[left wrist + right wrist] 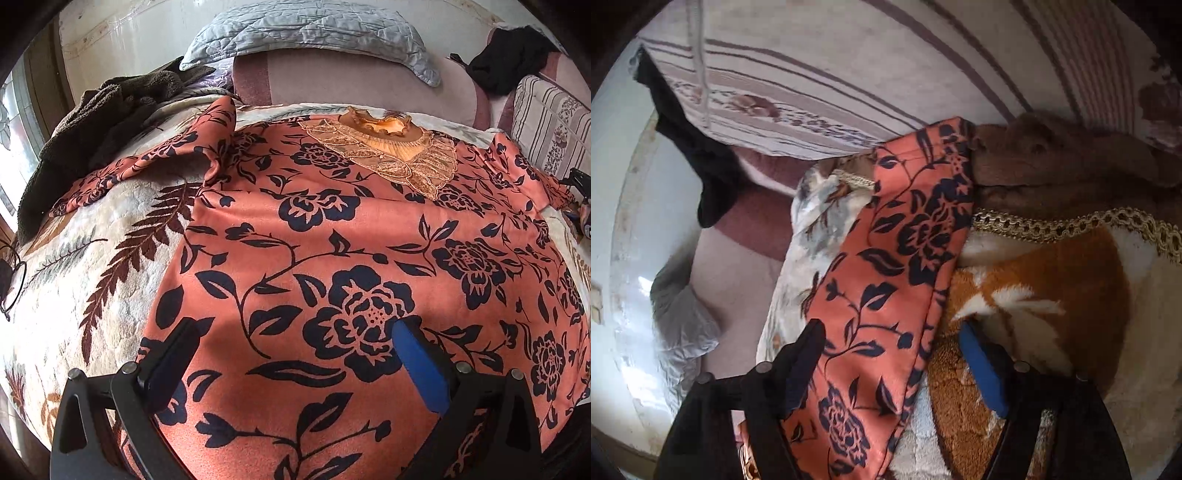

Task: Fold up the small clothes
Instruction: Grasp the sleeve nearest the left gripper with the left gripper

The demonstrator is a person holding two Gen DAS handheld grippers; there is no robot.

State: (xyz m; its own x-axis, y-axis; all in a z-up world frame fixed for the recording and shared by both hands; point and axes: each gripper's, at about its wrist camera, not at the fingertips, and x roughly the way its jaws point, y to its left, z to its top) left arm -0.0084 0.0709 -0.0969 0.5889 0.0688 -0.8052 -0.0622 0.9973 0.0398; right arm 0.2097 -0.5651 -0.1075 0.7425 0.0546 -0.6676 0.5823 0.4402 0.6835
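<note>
While the salmon-pink blouse with dark navy flowers (332, 229) is lying flat on the leaf-patterned plush blanket (92, 258), the left hand-held gripper (295, 354) is hovering wide over its hem. The right hand-held gripper (894, 354) is gaping wide around its sleeve (886, 295).

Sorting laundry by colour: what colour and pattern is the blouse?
Salmon-orange blouse with dark navy flowers and leaves; clearest in the left wrist view.

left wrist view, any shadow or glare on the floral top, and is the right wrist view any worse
Left wrist view: a soft shadow falls on the floral top near the open left gripper; no glare on it, only heavy fisheye bulge. Right wrist view: the wall at left is washed out, and the sleeve between the open right gripper's fingers is slightly soft.
</note>
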